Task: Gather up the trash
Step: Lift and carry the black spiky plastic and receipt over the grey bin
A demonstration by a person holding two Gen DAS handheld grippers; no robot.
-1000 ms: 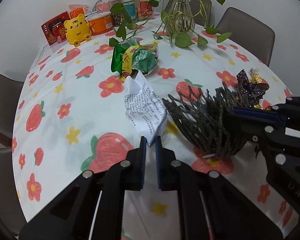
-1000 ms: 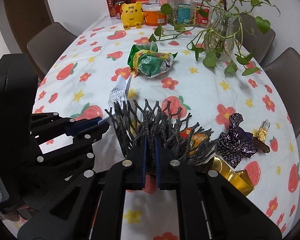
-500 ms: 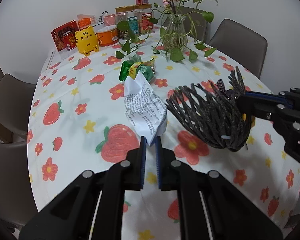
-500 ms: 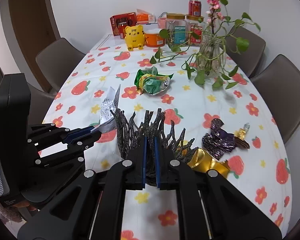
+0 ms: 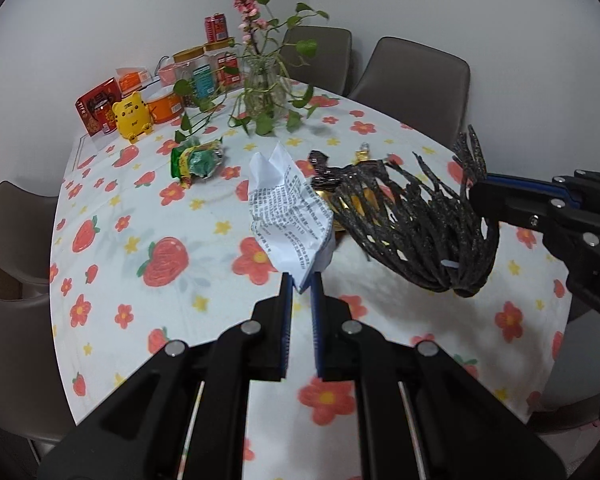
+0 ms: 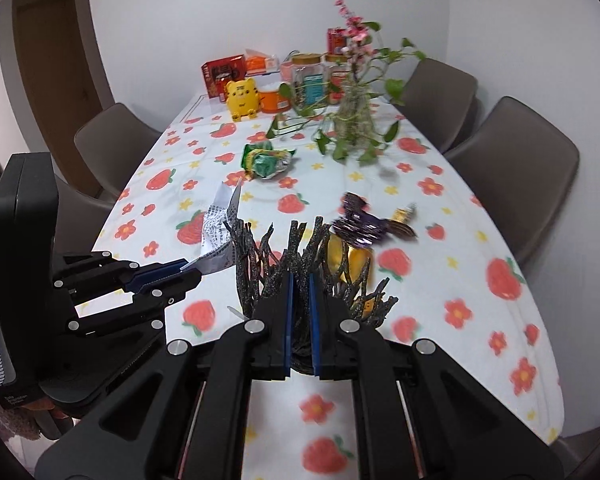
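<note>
L gripper (image 5: 300, 280) fingers pinch printed paper (image 5: 290, 216); R gripper (image 6: 300, 284) fingers clamp black mesh basket (image 6: 296, 256) above worktop (image 6: 440, 280).

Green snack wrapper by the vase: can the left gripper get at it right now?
Probably not yet: the left gripper is shut on the printed paper, so its jaws are occupied. The green wrapper itself lies uncovered on the tablecloth, nothing over it.

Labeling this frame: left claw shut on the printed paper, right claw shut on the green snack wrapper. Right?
Half right. The left claw grips the printed paper, but the right claw grips the black mesh basket, per the right wrist view. The green snack wrapper lies on the table.
</note>
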